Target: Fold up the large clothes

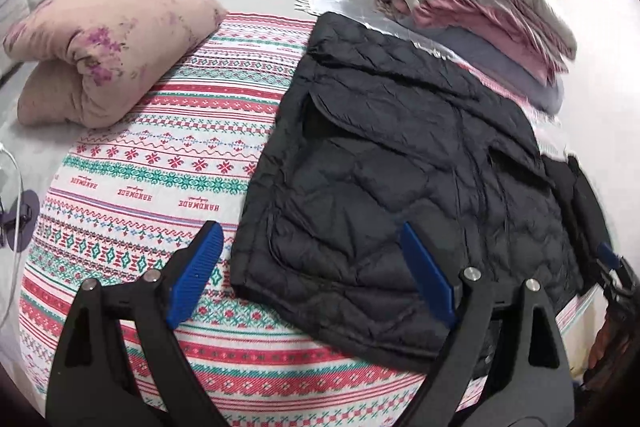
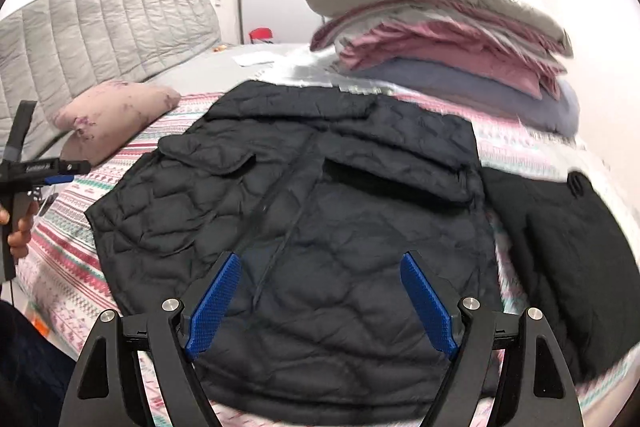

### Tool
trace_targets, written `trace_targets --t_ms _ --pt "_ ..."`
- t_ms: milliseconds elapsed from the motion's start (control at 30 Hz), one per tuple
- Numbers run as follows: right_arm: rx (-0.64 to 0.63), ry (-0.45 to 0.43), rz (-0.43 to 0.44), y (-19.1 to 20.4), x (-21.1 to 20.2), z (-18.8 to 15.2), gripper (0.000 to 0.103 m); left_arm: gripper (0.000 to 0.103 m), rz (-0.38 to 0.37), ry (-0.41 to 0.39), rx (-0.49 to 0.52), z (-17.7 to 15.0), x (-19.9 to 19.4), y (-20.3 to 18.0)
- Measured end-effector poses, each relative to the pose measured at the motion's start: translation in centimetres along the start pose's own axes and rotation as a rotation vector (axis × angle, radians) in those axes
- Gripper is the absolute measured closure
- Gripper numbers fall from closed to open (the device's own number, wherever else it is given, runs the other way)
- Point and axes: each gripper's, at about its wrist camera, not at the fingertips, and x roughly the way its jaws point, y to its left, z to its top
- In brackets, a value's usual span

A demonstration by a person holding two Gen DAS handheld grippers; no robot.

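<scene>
A dark navy quilted puffer jacket (image 2: pixel 304 219) lies spread flat on a bedspread woven in red, green and white bands (image 1: pixel 160 155), its two sleeves folded in across the chest. All positions below are given relative to this jacket.

Left gripper (image 1: pixel 312 267), black frame with blue ribbed pads: it hovers at the jacket's near left edge, jaws spread wide and empty, one pad over the bedspread beside the hem, the other over the quilted fabric. Whether that pad touches the cloth cannot be told.

Right gripper (image 2: pixel 320 299): it hangs above the jacket's lower middle, jaws likewise wide apart with nothing between them.

Left of the jacket, well apart: a dusty-pink cushion with purple floral print (image 1: pixel 108 47). Beyond its far right corner: a stack of folded grey, pink and blue-grey bedding (image 2: pixel 448 39). Just beside its right edge: a second black garment (image 2: pixel 560 239), blurred. Behind everything: a grey quilted headboard (image 2: pixel 108 27).
</scene>
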Motion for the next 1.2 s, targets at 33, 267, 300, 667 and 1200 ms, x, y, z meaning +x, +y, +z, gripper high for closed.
trace_targets --t_ms 33,267,300,667,1200 --pt "0.020 0.011 -0.013 0.0 0.2 -0.4 0.019 0.013 0.010 -0.002 0.015 -0.2 0.0 -0.1" --pt "0.173 0.054 -0.112 -2.9 -0.3 -2.7 0.019 0.013 0.057 0.019 -0.022 -0.1 0.9 2.1" --pt "0.215 0.066 -0.124 -3.9 -0.4 -2.9 0.019 0.014 0.060 0.022 -0.038 -0.1 1.0 2.6" --pt "0.770 0.235 -0.093 -17.0 0.2 -8.8 0.019 0.023 0.044 0.125 -0.161 -0.9 3.5 5.4" --pt "0.913 0.278 0.084 -17.7 3.9 -10.6 0.078 0.092 -0.036 0.213 -0.279 -2.3 7.0 5.2"
